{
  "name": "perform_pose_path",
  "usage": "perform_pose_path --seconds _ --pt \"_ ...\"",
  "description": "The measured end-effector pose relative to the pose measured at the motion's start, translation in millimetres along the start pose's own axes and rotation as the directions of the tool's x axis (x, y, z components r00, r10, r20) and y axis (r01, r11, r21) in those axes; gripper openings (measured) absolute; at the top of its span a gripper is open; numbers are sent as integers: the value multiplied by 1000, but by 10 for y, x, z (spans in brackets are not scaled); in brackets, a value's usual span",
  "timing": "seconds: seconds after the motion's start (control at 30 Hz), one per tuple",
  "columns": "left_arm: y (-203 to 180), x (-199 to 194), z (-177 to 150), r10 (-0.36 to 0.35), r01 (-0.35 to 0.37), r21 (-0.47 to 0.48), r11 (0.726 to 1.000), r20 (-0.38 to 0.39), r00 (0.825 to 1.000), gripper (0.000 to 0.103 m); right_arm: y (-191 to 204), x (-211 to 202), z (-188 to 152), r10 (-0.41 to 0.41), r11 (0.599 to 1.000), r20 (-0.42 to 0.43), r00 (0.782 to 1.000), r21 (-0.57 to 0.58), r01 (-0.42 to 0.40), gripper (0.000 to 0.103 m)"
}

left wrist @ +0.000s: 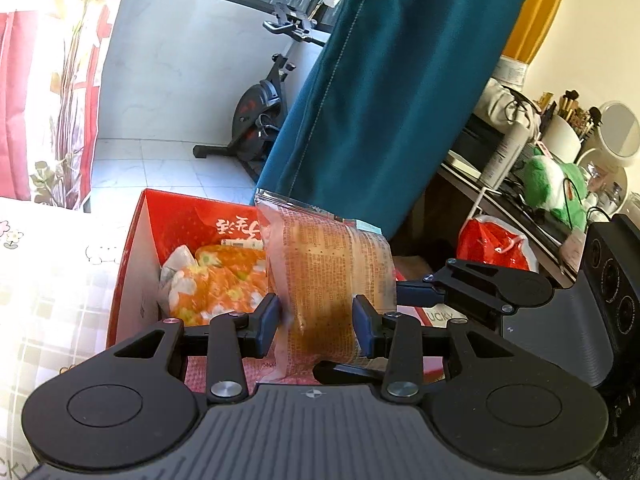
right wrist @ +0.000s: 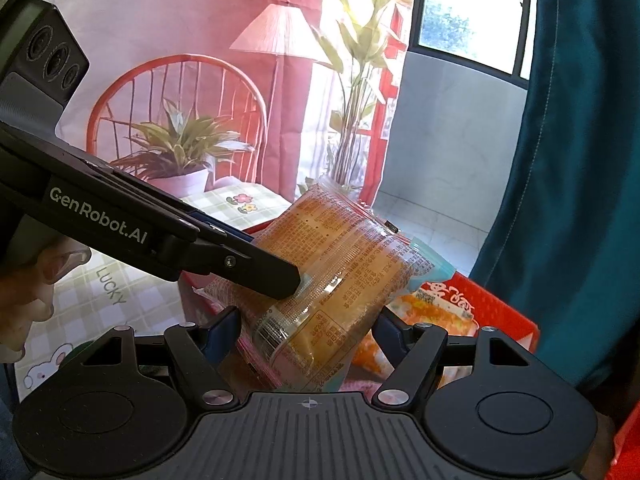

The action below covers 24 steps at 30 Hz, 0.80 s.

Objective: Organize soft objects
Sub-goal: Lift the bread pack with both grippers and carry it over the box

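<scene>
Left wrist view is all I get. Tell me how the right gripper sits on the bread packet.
Observer: The right gripper has its jaws astride the bread packet at its near end, one pad against each side.
Operator: Report how my own gripper looks from there.
Observer: One finger of the left gripper lies across the packet's upper left side.
Operator: Say what is behind that gripper.
Observer: A hand shows under its body, at the picture's left edge.
</scene>
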<state>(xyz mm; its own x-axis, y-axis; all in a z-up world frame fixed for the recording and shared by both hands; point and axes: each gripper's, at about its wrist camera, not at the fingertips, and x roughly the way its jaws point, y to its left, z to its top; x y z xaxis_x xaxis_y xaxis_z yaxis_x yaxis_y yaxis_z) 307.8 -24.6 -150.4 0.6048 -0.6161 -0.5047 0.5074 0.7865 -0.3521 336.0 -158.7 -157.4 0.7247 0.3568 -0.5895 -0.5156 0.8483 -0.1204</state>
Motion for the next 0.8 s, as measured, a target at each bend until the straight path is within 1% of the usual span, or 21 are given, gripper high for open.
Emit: perform_pose_path --seconds 0.37,0.63,0.8 --pt "114 320 71 6 -7 -25 1000 -28 1000 42 -226 283 2 10 1000 -26 1000 -15 -10 68" --pt "220 578 66 -20 15 -55 998 -97 995 41 -385 464 -129 22 999 -55 998 36 -20 68" --pt "251 640 10 -6 0 -47 999 -126 992 41 -427 564 -199 47 998 -82 996 54 -42 68"
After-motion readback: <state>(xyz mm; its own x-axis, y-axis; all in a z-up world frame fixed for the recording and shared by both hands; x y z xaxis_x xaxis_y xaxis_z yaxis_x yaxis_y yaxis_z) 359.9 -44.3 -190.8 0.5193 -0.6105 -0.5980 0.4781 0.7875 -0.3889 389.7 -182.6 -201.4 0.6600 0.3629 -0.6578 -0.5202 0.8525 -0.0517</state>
